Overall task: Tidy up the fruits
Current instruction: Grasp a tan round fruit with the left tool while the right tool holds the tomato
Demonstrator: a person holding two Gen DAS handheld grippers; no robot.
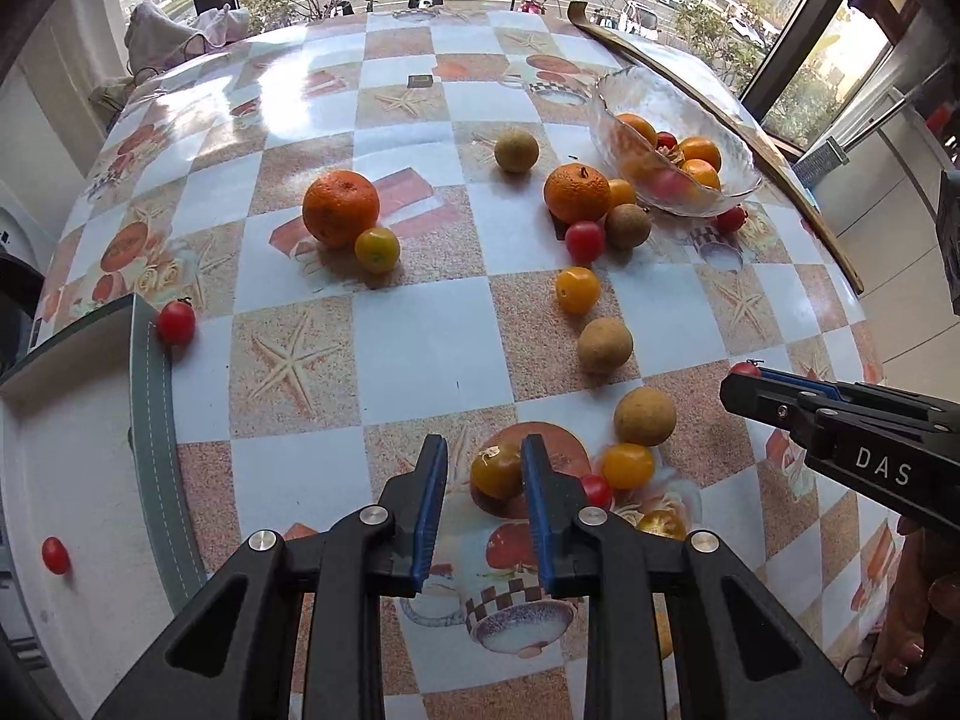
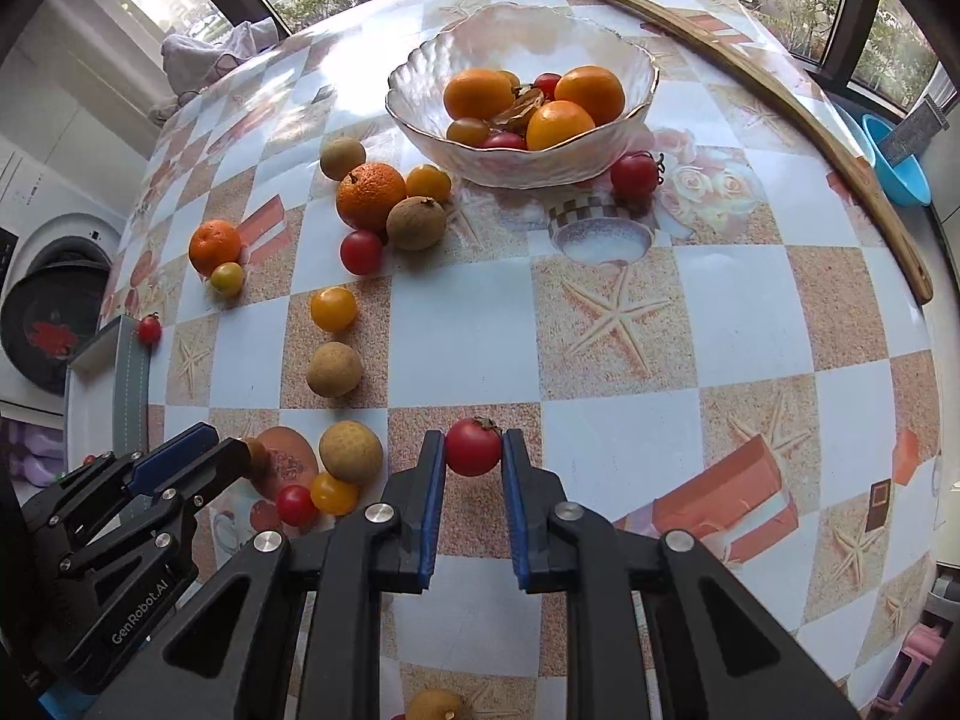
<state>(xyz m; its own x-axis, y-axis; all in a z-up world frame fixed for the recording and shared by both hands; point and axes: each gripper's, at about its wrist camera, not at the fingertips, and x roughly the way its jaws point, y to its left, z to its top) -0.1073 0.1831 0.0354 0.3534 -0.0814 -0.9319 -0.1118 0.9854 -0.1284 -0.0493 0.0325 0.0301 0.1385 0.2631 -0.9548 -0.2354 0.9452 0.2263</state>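
My right gripper [image 2: 473,450] is shut on a red cherry tomato [image 2: 473,446] just above the table; it also shows in the left wrist view [image 1: 744,381]. My left gripper [image 1: 483,459] is open, with a yellow tomato [image 1: 495,469] partly between its fingertips, nothing gripped. A glass bowl [image 2: 420,114] at the back holds oranges and small tomatoes. Loose fruit lies on the table: two tangerines [image 1: 340,208] [image 1: 576,192], brown longans [image 1: 605,345], yellow tomatoes [image 1: 577,289] and red tomatoes [image 1: 585,241].
A white tray with a grey stitched rim [image 1: 153,414] sits at the left table edge and holds one red tomato [image 1: 54,554]; another red tomato [image 1: 176,322] rests against its corner. A long wooden stick [image 2: 780,102] lies along the right edge. A blue basin [image 2: 897,162] stands beyond it.
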